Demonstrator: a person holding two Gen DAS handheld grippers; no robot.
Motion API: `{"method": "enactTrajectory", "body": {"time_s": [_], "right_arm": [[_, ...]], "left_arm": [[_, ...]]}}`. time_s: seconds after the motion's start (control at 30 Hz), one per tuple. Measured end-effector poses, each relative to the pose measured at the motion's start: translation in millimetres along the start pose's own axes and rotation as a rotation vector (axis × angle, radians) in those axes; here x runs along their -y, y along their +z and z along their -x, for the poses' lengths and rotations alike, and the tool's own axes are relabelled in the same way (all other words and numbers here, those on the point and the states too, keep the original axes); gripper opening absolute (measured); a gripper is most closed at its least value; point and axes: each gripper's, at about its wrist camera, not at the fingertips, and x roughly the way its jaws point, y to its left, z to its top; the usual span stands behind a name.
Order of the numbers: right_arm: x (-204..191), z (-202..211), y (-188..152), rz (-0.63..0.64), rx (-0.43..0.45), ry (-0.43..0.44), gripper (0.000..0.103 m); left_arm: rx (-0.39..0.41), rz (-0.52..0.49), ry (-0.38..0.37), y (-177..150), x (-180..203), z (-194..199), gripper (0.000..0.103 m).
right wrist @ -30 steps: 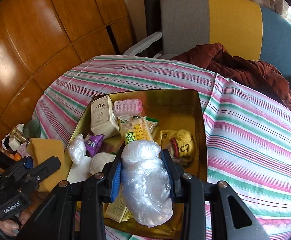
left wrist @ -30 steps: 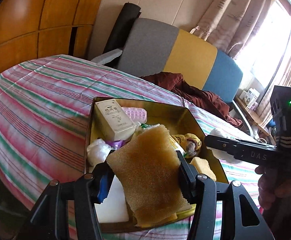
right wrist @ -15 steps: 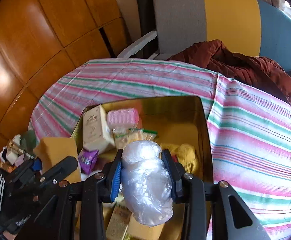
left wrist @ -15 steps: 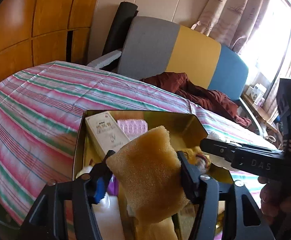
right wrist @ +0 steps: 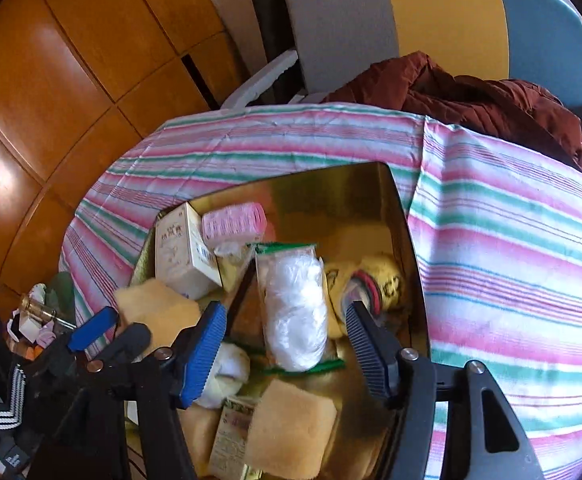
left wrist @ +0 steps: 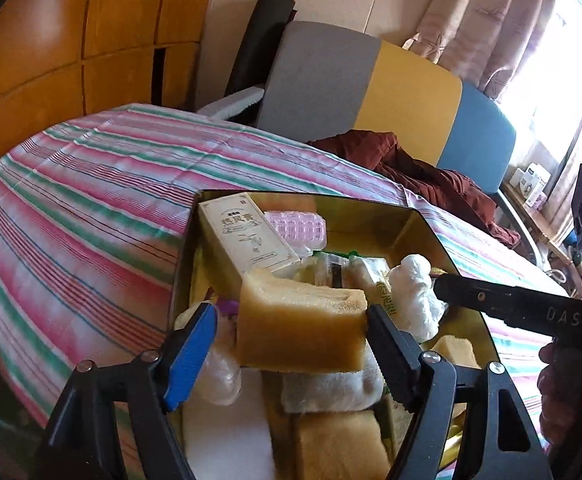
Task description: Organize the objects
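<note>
The gold tin (right wrist: pixel 405 216) on the striped cloth (right wrist: pixel 511 240) already holds most items. The left gripper (left wrist: pixel 291 330) is opening, sponge (left wrist: pixel 303 328) apparently freed; the right gripper (right wrist: pixel 285 342) is opening, its plastic bundle (right wrist: pixel 295 312) dropping inside.

Tin (right wrist: pixel 409 240) crowded; striped cloth (right wrist: pixel 511 240) free

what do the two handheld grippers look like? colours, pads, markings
Both are black plastic frames with silver screws at the finger joints. On the left gripper and the right gripper, one finger carries a blue ribbed pad and the other a black ribbed pad. Seen from the left wrist view, the right unit's body shows pale "DAS" lettering, white chevron stripes and a green light.
</note>
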Motion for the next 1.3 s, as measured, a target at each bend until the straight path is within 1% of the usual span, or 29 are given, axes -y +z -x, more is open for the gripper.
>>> {"method": "enactTrajectory", "body": {"time_s": [0.13,0.17,0.2,0.23,0.27,0.37,0.5,0.7,0.93,1.1,1.2,1.3], "right_arm": [[-4,3,-7,0.018,0.007,-0.029,0.065],[-5,5,-9,0.023,0.009,-0.04,0.067],[-6,7,-10,0.032,0.013,-0.053,0.072],[-7,9,-12,0.041,0.021,-0.065,0.074],[-9,12,-13,0.047,0.028,-0.075,0.076],[-12,20,-17,0.066,0.051,-0.107,0.076],[-15,28,-25,0.086,0.076,-0.147,0.077],[-20,38,-39,0.112,0.104,-0.198,0.077],[-20,48,-65,0.111,0.136,-0.245,0.077],[-17,56,-83,0.104,0.154,-0.269,0.077],[-16,56,-90,0.103,0.151,-0.274,0.077],[-15,57,-96,0.104,0.145,-0.276,0.077]], "left_arm": [[0.02,-0.04,0.04,-3,6,5,0.077],[0.021,-0.038,0.038,-2,6,7,0.077],[0.031,-0.034,0.037,-2,7,11,0.077],[0.043,-0.034,0.043,-1,7,14,0.08],[0.053,-0.035,0.054,-1,8,18,0.086],[0.087,-0.042,0.078,-1,10,31,0.089],[0.109,-0.064,0.118,-5,14,45,0.091],[0.112,-0.054,0.13,-14,15,59,0.094],[0.109,-0.049,0.141,-31,22,73,0.103],[0.089,-0.046,0.139,-43,27,77,0.103],[0.073,-0.057,0.144,-50,30,78,0.103],[0.07,-0.041,0.144,-55,29,80,0.103]]}}
